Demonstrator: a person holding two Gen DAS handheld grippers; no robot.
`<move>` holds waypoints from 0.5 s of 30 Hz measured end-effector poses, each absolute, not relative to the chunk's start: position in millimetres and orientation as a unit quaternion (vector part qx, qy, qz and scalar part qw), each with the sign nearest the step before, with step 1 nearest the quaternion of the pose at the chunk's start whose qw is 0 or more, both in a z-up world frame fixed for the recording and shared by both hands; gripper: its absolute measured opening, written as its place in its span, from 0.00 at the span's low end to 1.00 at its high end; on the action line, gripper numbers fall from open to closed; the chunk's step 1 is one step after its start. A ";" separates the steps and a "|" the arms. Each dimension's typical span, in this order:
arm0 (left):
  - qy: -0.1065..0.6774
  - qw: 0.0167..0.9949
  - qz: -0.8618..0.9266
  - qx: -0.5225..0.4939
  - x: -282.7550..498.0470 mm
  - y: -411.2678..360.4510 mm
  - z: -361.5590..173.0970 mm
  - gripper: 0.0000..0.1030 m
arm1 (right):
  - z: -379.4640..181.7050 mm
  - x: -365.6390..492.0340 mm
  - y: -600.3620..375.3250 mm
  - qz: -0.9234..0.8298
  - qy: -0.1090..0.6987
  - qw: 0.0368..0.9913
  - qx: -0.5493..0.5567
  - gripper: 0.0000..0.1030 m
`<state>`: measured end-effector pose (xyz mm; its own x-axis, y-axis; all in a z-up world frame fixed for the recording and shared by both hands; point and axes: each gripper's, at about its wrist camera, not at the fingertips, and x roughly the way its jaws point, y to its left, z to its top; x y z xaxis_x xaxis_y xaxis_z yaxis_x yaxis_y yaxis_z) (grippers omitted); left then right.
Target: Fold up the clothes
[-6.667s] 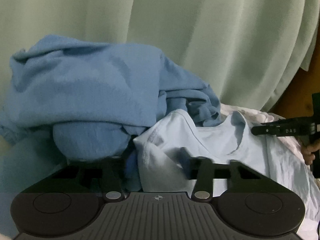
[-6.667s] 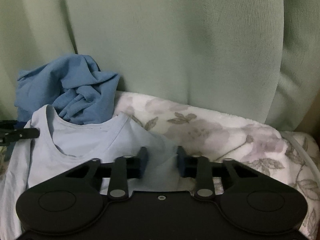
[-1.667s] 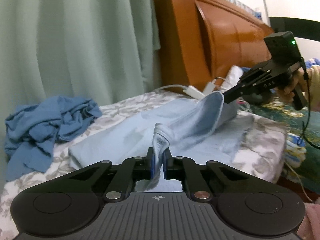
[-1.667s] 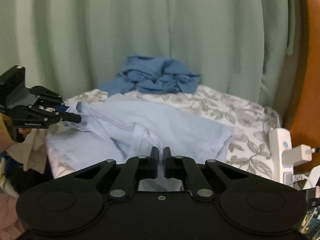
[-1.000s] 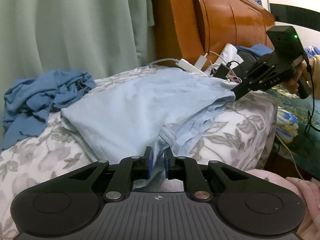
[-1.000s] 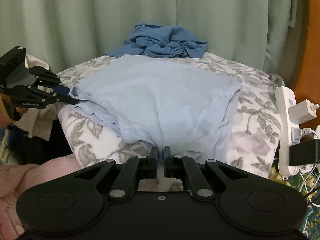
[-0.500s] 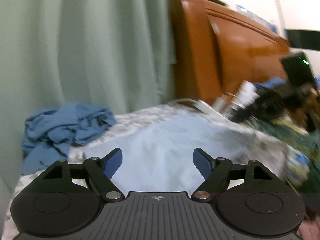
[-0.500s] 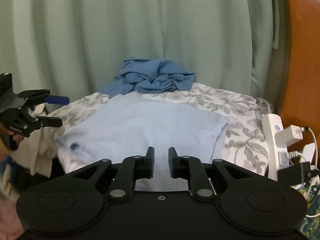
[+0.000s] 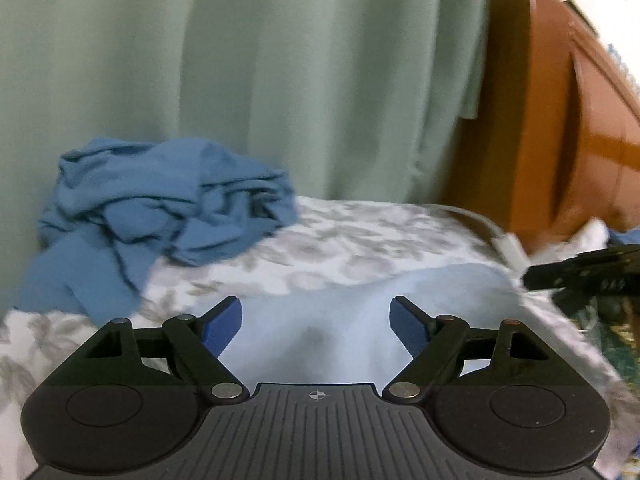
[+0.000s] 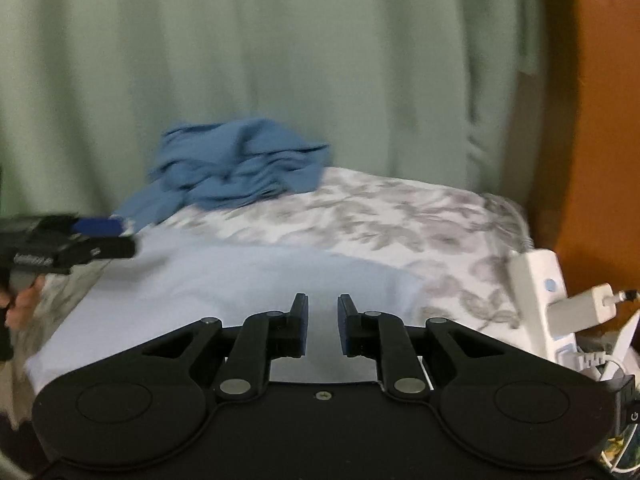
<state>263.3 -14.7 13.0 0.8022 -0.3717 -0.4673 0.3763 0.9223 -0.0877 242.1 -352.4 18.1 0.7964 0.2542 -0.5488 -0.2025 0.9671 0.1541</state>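
Item one: pale blue garment, lying flat and folded on the near part of the flowered bed cover. Surface smooth; its near edge runs along the edge of the bed. Seen from the left wrist view as a pale, blurred sheet between and beyond the fingers. Nothing grips it.

Item two: darker blue garment, crumpled in a heap at the far side of the bed cover, against the green curtain. Apart from the pale garment; a strip of flowered cover lies between them.

Item three: left gripper, black body, blue pads. Jaws wide apart and opening further. They hold nothing; the pale garment shows below the gap, with the pads clear of it. In the right wrist view it enters from the left border, beside the far left corner of the pale garment, with part of a hand behind it.

Item four: right gripper, black. Jaws a narrow gap apart and opening. Nothing is between them; the pale garment lies beneath. In the left wrist view its tip shows at the right border, blurred.

Item five: surroundings. Orange-brown wooden headboard to the right of the curtain. White power strip at the right of the bed, with a white charger plugged in and cables trailing below it.
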 end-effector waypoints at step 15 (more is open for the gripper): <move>0.318 0.926 -0.197 -0.046 321.6 14.7 -15.5 0.54 | -22.3 313.3 -396.3 0.096 0.345 0.922 0.146 0.26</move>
